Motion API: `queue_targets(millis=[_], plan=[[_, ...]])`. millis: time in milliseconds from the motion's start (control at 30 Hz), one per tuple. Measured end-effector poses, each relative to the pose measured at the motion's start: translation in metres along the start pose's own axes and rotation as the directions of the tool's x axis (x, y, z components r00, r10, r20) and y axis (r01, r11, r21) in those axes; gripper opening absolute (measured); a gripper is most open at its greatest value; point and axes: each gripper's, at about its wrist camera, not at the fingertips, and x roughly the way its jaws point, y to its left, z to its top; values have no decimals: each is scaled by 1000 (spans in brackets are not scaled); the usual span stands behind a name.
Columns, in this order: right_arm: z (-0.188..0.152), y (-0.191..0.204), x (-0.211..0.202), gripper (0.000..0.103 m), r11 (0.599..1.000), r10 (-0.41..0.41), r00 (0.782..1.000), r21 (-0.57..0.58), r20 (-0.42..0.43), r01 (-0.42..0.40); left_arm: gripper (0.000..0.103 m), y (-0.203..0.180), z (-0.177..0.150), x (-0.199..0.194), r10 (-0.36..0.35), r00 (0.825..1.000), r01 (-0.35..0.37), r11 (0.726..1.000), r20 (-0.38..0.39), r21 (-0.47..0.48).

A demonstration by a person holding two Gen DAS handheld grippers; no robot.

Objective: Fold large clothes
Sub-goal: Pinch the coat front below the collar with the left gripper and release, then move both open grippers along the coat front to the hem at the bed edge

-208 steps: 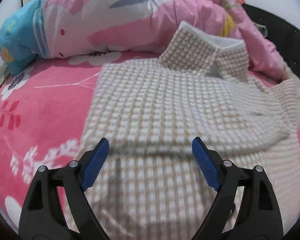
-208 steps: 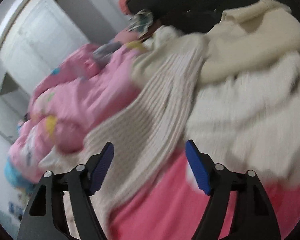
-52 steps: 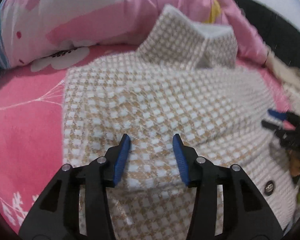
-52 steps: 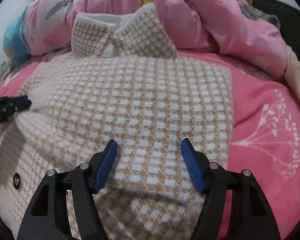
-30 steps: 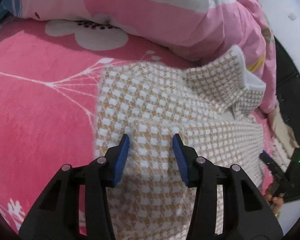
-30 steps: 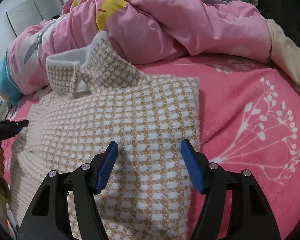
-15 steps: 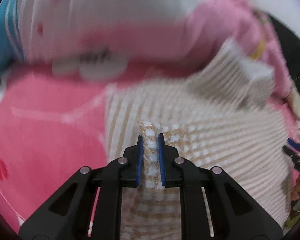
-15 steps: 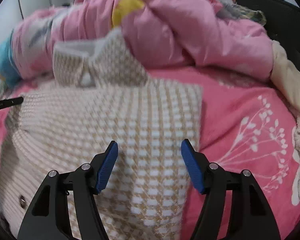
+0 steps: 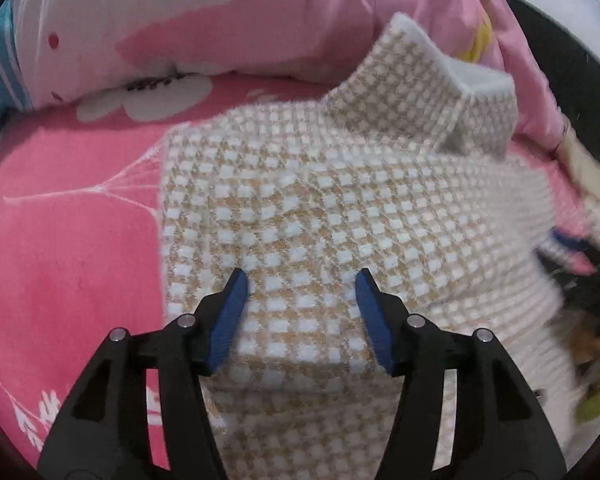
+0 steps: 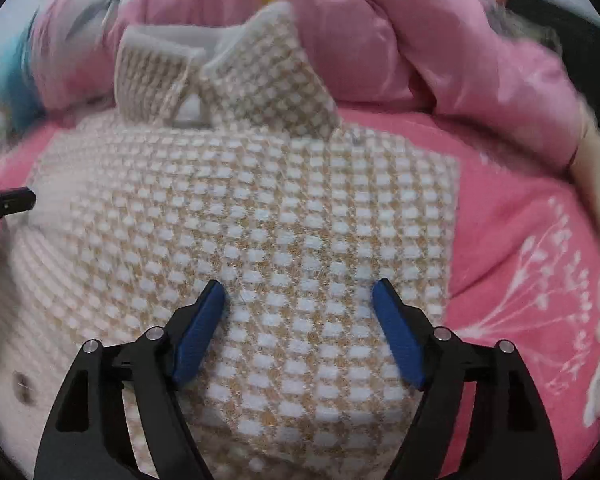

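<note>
Fuzzy checked knit sweater (image 9: 340, 208), folded square.

Pink floral bedsheet (image 9: 60, 240), rumpled pink duvet (image 10: 420, 40), pale wall (image 9: 572, 12)

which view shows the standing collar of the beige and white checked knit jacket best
The right wrist view: the standing collar faces it, both flaps and the gap between them visible. In the left wrist view the collar sits off to the right at an angle, with one flap and its white inner edge clear.

Tan-and-white checked knit garment (image 9: 332, 216) — collar raised, folded, flat on bed
</note>
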Motion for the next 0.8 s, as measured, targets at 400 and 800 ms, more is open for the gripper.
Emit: queue_targets(millis=[400,800], plan=[[-145,40,-165,85,995,91,994,39,60,-94,85,-29,-104,-143,109,987,-116,992,114,55],[-234,74,-132,97,998,-51,997,37,-53,53,95,-17,-232,-110,194,979,-192,981,62,-43]])
